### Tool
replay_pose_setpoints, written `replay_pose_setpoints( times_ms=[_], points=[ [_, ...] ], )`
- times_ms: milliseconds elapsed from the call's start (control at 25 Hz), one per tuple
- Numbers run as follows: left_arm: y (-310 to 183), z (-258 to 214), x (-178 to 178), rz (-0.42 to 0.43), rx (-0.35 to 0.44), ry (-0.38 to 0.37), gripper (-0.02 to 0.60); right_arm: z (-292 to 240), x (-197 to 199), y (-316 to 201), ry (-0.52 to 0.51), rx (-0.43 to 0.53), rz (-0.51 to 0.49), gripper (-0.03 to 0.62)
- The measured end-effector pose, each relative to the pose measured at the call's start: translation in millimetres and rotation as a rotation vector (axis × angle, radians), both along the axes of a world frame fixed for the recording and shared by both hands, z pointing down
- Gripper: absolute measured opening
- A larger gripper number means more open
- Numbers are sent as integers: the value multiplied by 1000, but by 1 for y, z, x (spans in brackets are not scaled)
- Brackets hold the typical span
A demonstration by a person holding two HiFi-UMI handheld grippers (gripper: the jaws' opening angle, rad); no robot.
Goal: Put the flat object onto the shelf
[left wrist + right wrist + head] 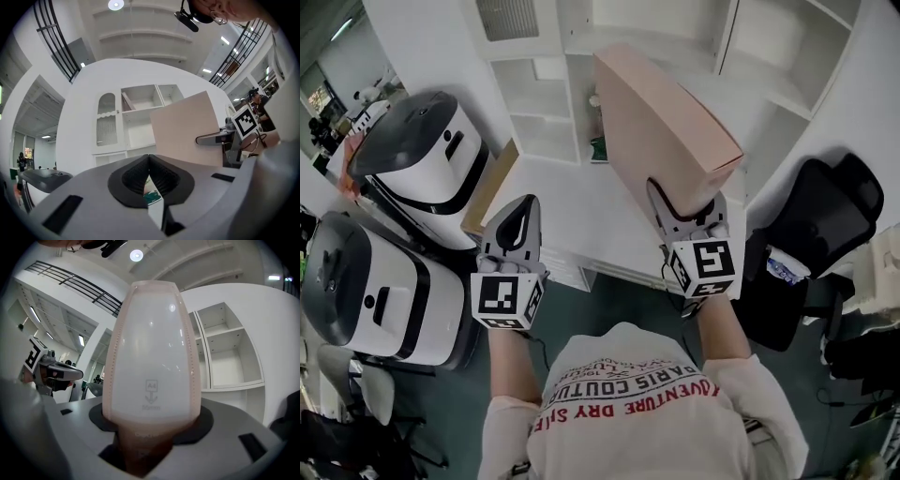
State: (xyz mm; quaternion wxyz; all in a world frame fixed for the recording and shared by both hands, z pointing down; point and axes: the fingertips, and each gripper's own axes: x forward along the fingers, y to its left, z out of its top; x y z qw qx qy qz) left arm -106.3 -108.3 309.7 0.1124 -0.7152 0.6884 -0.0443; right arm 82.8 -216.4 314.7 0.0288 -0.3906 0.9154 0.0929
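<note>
**Transport step: the box gripped and raised, the shelf not yet reached**

At far left, beside the table, stand two white-and-dark rounded machines (422,155). Next comes the left gripper (525,208), which hangs over the near left edge of the white table (553,202). In the left gripper view its jaws are pressed together with nothing between them.

Right of centre we find the task's thing, a pink flat rectangular file box (661,122). It is off the table, above the near right edge, and rises from its held end, leaning toward the shelf. The right gripper (689,204) is clamped on that lower end. The right gripper view shows the box (152,357) filling the gap between the jaws. At far right stands a black office chair (825,216).

The white shelf unit (727,42) lies beyond the table's far edge, well apart from the box. We judge that pick-up is done and the carry is in hand.

The next move calls for taking the box forward across the table. We would then choose an open compartment that can admit it and line its narrow side up with the opening. The jaws should part only once a board bears the box.
</note>
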Motion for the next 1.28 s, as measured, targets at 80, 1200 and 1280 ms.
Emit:
replay_pose_setpoints(
  times_ms=[80, 1200, 1280],
  points=[
    [-20, -2, -3, 37, 1, 3, 14, -6, 0, -13, -4, 4, 33, 296],
    [-172, -13, -78, 501, 9, -37, 14, -112, -68, -133, 585, 108, 519, 299],
    [-171, -12, -84, 518, 8, -39, 14, -117, -76, -137, 664, 119, 535, 299]
  ],
)
